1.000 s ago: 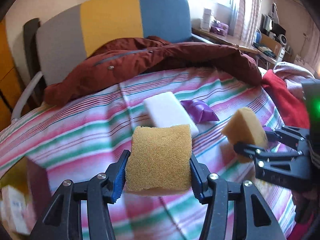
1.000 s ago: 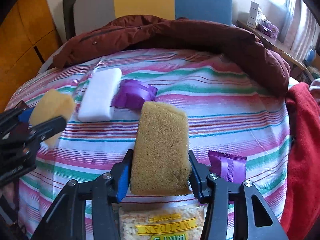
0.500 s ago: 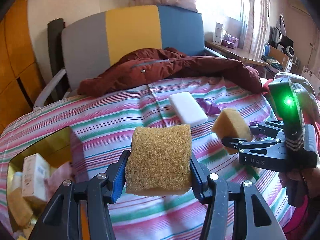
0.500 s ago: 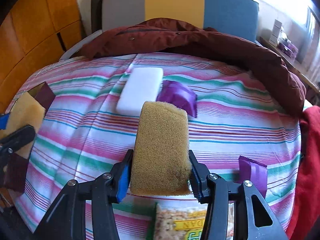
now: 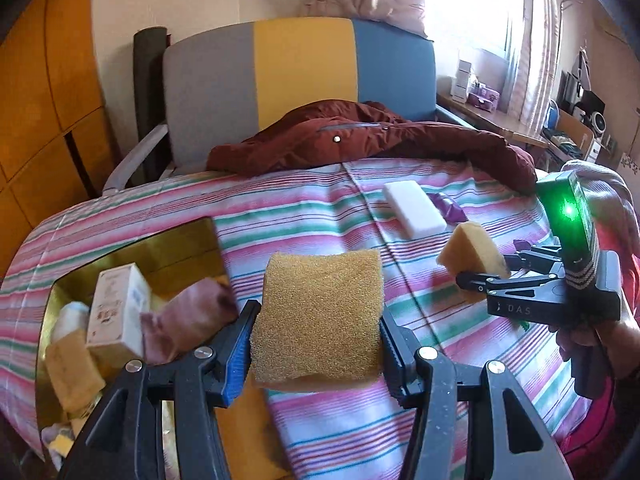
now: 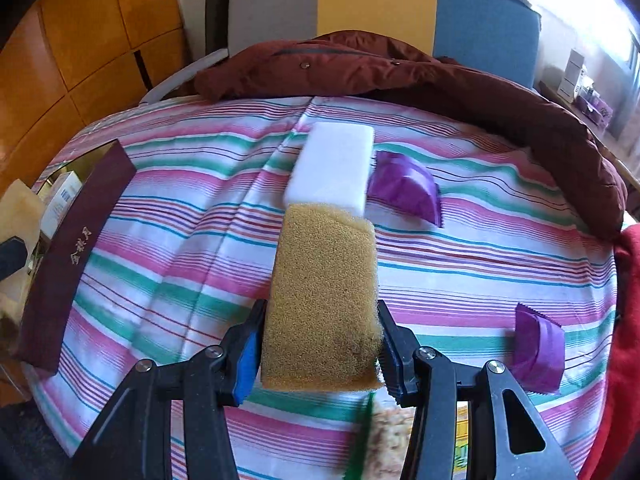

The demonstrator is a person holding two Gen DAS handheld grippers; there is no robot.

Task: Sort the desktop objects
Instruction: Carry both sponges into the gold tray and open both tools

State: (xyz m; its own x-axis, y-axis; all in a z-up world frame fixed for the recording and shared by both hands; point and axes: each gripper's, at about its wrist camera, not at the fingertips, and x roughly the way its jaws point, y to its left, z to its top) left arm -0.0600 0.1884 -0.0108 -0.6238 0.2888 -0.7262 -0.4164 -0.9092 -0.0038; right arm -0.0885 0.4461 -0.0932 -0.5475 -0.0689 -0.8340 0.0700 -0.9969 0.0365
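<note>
Left tongs [image 5: 316, 354]: partly closed, pads pressing both sides of a tan sponge [image 5: 318, 316], held above the striped cloth [image 5: 300, 208] beside an open gold-lined box [image 5: 176, 248]. Right tongs [image 6: 320, 356]: likewise clamped on a second sponge [image 6: 322, 300]. A white block [image 6: 332, 168] lies beyond it. Box side [image 6: 76, 256] bears gold characters; right tongs body reads "DAS".

The striped cloth [image 6: 192, 264] lies bare across the middle of the table between the open box [image 6: 76, 252] at the left edge and the white block [image 6: 332, 168] with two purple packets [image 6: 404, 188] [image 6: 536, 348], while a dark red coat [image 6: 400, 76] walls off the far side.
</note>
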